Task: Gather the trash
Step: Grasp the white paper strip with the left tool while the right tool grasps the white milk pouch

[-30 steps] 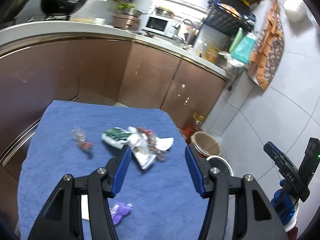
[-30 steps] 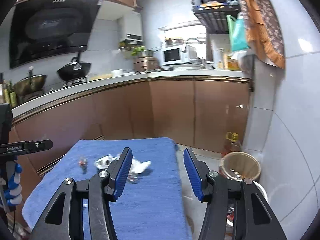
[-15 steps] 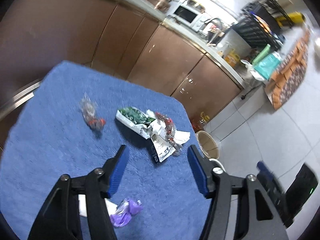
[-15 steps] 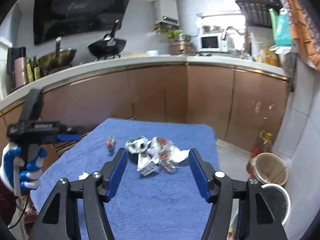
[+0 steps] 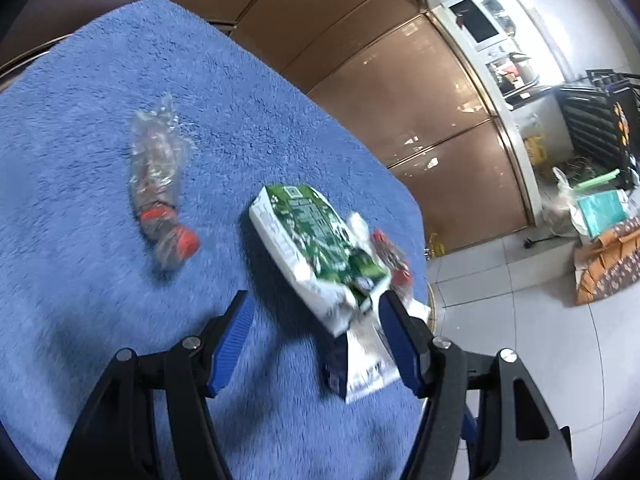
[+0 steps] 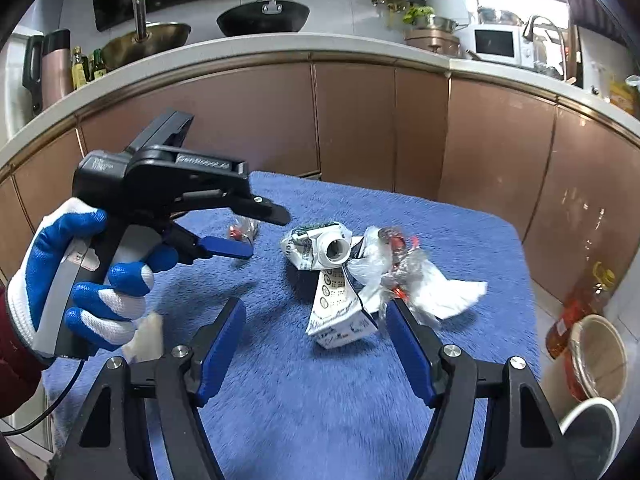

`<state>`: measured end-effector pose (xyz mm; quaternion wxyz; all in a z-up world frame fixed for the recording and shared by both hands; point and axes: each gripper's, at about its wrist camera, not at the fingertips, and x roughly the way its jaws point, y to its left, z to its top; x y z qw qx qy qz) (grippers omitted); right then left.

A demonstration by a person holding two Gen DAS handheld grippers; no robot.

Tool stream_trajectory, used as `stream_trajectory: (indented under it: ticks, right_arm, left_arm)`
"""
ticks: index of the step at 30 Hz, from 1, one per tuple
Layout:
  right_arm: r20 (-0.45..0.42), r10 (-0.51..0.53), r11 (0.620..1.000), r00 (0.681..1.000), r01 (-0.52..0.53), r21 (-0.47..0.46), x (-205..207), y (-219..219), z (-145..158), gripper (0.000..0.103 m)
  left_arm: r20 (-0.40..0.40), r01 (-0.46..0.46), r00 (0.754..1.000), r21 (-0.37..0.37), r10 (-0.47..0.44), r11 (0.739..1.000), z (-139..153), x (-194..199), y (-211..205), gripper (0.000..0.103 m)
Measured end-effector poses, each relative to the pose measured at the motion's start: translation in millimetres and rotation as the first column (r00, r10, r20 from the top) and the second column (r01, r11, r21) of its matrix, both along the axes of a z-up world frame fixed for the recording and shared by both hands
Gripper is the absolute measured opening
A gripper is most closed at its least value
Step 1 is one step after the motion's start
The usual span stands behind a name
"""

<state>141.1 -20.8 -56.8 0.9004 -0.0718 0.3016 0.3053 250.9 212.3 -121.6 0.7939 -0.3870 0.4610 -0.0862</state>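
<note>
R view only: wastebasket (image 6: 598, 354) by table.

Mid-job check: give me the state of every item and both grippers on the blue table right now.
Green-and-white carton: crushed, lying on the blue cloth.
Clear bottle: flattened, red cap on, lying apart from the pile.
White carton: crumpled, lying nearest the right gripper.
Plastic wrappers: crumpled, beside the cartons.
Left gripper: open, empty.
Right gripper: jaws opening, nothing held.
</note>
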Motion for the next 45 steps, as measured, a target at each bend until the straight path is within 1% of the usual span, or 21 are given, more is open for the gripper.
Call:
stream_trajectory:
  ticks: [5, 11, 13, 15, 16, 17, 18, 20, 22, 24, 26, 29, 34, 35, 36, 37, 38, 40, 42, 44, 45]
  right_arm:
    - [-0.008, 0.029, 0.999, 1.0, -0.029, -0.027, 16, 12, -17, 0.07]
    - [-0.002, 0.043, 0.992, 0.999, -0.043, -0.121, 23, 28, -39, 0.07]
    - [-0.015, 0.042, 0.99, 0.999, -0.043, -0.133, 27, 31, -47, 0.066]
    - [-0.021, 0.022, 0.988, 1.0, -0.025, -0.15, 30, 33, -53, 0.059]
    - [-0.025, 0.012, 0.989, 1.0, -0.016, -0.15, 31, 32, -54, 0.056]
    - [-0.03, 0.0, 0.99, 1.0, -0.005, -0.144, 33, 30, -54, 0.049]
    - [-0.034, -0.004, 0.99, 0.999, -0.001, -0.139, 36, 29, -54, 0.049]
    - [-0.041, -0.005, 0.99, 0.999, -0.001, -0.138, 36, 28, -55, 0.049]
    - [-0.038, -0.002, 0.989, 0.999, -0.004, -0.147, 33, 29, -55, 0.049]
    - [-0.044, -0.002, 0.99, 0.999, -0.004, -0.144, 34, 29, -53, 0.048]
    - [-0.048, -0.001, 0.99, 0.999, -0.005, -0.138, 31, 28, -51, 0.048]
    - [-0.052, 0.01, 0.991, 0.999, -0.016, -0.132, 22, 27, -45, 0.048]
    - [-0.074, 0.023, 0.994, 0.997, -0.031, -0.106, 7, 19, -29, 0.047]
    - [-0.079, 0.024, 0.995, 0.997, -0.031, -0.1, 4, 16, -27, 0.043]
    - [-0.092, 0.023, 0.996, 0.995, -0.031, -0.087, 0, 12, -23, 0.006]
    - [-0.112, 0.017, 0.997, 0.994, -0.025, -0.075, -3, 8, -21, 0.004]
    - [-0.127, 0.012, 0.998, 0.992, -0.02, -0.065, -3, 4, -19, 0.002]
    - [-0.159, 0.006, 0.996, 0.987, -0.021, -0.089, -2, 1, -21, 0.002]
    - [-0.163, 0.001, 0.994, 0.987, -0.018, -0.106, -6, -2, -22, 0.003]
    - [-0.173, 0.01, 0.996, 0.985, -0.026, -0.09, -10, -3, -18, 0.003]
    - [-0.173, 0.012, 0.997, 0.985, -0.026, -0.079, -9, -3, -14, 0.01]
  left_arm:
    - [-0.022, -0.003, 1.0, 0.0, 0.003, 1.0, -9, 26, -11, 0.063]
    - [-0.038, -0.013, 0.999, -0.028, 0.011, 1.0, -23, 43, -10, 0.061]
    - [-0.044, -0.02, 0.999, -0.041, 0.018, 0.999, -26, 46, -11, 0.061]
    - [-0.042, -0.026, 0.999, -0.049, 0.024, 0.998, -29, 48, -11, 0.06]
    - [-0.04, -0.03, 0.999, -0.056, 0.027, 0.998, -30, 48, -11, 0.058]
    - [-0.038, -0.031, 0.999, -0.064, 0.029, 0.997, -31, 49, -11, 0.052]
    - [-0.04, -0.034, 0.999, -0.075, 0.031, 0.997, -32, 49, -10, 0.048]
    - [-0.046, -0.038, 0.998, -0.093, 0.034, 0.995, -36, 50, -10, 0.034]
    - [-0.046, -0.048, 0.998, -0.114, 0.043, 0.992, -40, 48, -9, 0.032]
    - [-0.037, -0.061, 0.998, -0.144, 0.057, 0.988, -41, 45, -6, 0.026]
    - [-0.014, -0.06, 0.998, -0.163, 0.058, 0.985, -37, 40, -2, 0.019]
    - [0.031, -0.04, 0.999, -0.146, 0.045, 0.989, -21, 34, -2, 0.012]
    - [0.101, 0.008, 0.995, -0.113, 0.004, 0.994, 11, 18, -3, 0.008]
    - [0.115, 0.013, 0.993, -0.107, -0.001, 0.994, 18, 13, -2, 0.008]
    - [0.125, 0.016, 0.992, -0.105, -0.003, 0.994, 23, 8, 0, 0.008]
    - [0.132, 0.018, 0.991, -0.103, -0.004, 0.995, 28, 4, 3, 0.008]
    - [0.142, 0.021, 0.99, -0.098, -0.007, 0.995, 33, -1, 5, 0.008]
    - [0.153, 0.026, 0.988, -0.091, -0.012, 0.995, 41, -8, 9, 0.008]
    - [0.167, 0.034, 0.986, -0.085, -0.02, 0.996, 48, -16, 11, 0.008]
    - [0.18, 0.038, 0.983, -0.07, -0.024, 0.997, 55, -23, 11, 0.008]
    - [0.185, 0.039, 0.982, -0.064, -0.027, 0.997, 57, -27, 11, 0.008]
